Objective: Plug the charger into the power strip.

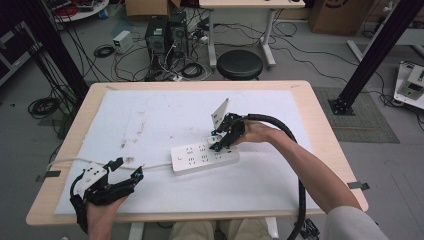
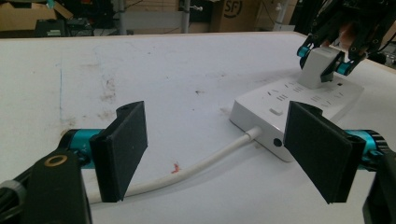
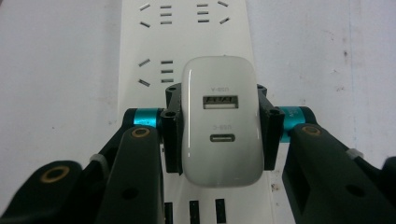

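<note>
A white power strip (image 1: 200, 159) lies on the white mat, and its white cable (image 1: 150, 166) runs off to the left. My right gripper (image 1: 222, 141) is shut on a white USB charger (image 1: 216, 141), pointing down over the strip's right end. In the right gripper view the black pads clamp the charger (image 3: 222, 121) on both sides, port face toward the camera, above the strip's sockets (image 3: 187, 32). In the left gripper view the charger (image 2: 320, 65) stands on the strip (image 2: 299, 100); its prongs are hidden. My left gripper (image 1: 127, 168) rests open at the near left, with the cable (image 2: 210, 161) passing between its pads (image 2: 123, 149).
The white mat (image 1: 165, 115) covers most of the wooden table (image 1: 320, 125). A black stool (image 1: 240, 64) stands beyond the far edge, with computer cases and loose cables on the floor. Black frame posts (image 1: 370, 55) rise at the right and left.
</note>
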Available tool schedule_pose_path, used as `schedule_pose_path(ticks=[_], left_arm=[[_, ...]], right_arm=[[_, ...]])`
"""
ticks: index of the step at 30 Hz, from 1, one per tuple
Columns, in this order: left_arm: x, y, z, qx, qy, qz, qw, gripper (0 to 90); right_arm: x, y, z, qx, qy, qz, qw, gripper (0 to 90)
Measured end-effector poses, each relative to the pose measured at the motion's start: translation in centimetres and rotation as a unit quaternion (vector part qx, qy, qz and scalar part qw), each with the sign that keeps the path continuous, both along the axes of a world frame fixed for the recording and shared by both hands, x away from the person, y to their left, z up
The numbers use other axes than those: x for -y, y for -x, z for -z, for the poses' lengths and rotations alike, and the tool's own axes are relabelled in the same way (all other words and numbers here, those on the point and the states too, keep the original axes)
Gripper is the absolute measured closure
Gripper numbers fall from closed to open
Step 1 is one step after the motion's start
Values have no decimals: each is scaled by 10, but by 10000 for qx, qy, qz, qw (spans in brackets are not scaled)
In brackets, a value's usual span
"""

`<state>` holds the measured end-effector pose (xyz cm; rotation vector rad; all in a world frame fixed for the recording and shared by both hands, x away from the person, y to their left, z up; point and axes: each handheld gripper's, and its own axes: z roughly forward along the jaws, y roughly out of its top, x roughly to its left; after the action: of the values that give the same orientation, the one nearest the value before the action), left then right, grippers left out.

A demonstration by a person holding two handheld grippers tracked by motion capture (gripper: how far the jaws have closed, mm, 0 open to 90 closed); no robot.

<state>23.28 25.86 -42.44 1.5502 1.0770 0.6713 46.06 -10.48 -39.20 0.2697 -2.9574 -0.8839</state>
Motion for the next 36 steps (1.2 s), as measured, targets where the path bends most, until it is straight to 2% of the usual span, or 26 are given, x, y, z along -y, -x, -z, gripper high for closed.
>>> schedule_pose_path(ticks=[3, 8, 22, 33, 34, 36], left_arm=[[0, 0, 1, -18, -5, 6, 10000, 218], [0, 1, 0, -32, -32, 20, 10000, 218], [-3, 1, -2, 45, 36, 20, 10000, 218], [-5, 4, -3, 75, 65, -12, 9999, 218], [-7, 4, -3, 82, 56, -19, 9999, 218], [-7, 4, -3, 87, 68, -23, 9999, 218]], right_arm=[[3, -1, 3, -55, -166, 34, 9998, 638], [5, -1, 5, -108, -268, 79, 9996, 637], [3, -1, 3, -93, -129, 78, 9998, 633], [4, 1, 3, -164, -213, 275, 9993, 616], [5, 1, 3, -154, -250, 330, 9990, 553], [5, 2, 3, -147, -238, 390, 9988, 493]])
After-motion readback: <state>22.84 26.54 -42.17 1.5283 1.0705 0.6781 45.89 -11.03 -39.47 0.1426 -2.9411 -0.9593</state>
